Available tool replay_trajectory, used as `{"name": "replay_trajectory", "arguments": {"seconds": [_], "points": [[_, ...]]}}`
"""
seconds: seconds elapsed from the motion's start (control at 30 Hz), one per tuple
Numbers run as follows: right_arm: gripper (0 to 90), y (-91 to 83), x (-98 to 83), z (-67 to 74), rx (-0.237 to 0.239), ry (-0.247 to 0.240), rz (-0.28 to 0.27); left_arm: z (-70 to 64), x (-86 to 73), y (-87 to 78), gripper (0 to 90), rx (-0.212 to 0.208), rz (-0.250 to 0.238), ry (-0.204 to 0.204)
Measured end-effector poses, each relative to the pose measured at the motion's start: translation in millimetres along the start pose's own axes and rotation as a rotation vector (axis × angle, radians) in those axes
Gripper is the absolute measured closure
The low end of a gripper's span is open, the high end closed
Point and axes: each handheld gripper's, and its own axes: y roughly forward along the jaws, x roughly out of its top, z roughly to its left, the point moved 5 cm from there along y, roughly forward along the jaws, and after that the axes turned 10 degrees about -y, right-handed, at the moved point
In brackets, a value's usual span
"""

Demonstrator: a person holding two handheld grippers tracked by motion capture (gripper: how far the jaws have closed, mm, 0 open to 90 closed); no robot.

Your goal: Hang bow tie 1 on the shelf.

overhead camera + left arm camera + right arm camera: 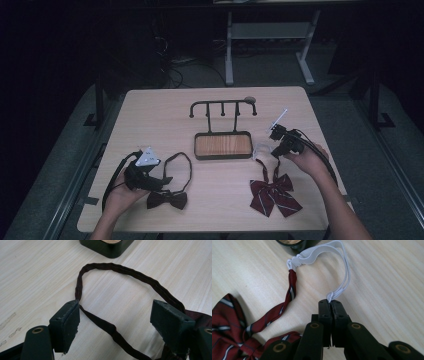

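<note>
The right hand-held gripper (331, 305) has its jaws pinched tight on the white elastic loop (342, 270) of the striped red bow tie (274, 194), which lies flat near the worktop's (150, 115) front right corner, just in front of the hook stand (223, 131) at the middle. The left hand-held gripper (117, 322) stands wide open, its jaws straddling the neck strap of the dark bow tie (167, 199) near the front left corner without pressing on it. As I read it, the work has barely begun: one tie is gripped but unlifted, the other ungrasped, and every hook on the stand is bare.
</note>
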Motion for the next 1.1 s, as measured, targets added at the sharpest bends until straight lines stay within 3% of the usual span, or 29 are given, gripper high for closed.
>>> {"name": "replay_trajectory", "arguments": {"seconds": [0.47, 0.73, 1.1], "points": [[87.2, -26.8, -4.6, 6.5, 0.083, -0.031, -0.073, -0.3, -0.1, 0.8, 24.2, 0.0, -0.004, -0.003], [87.2, -45.0, -3.7, 12.5, 0.084, -0.072, -0.087, 0.3, -0.4, 0.1, 24.2, 0.001, -0.002, -0.006], [87.2, -60.0, -2.9, 18.1, 0.112, -0.094, -0.117, 0.4, -0.6, 0.5, 23.8, 0.005, -0.001, -0.005]]}}
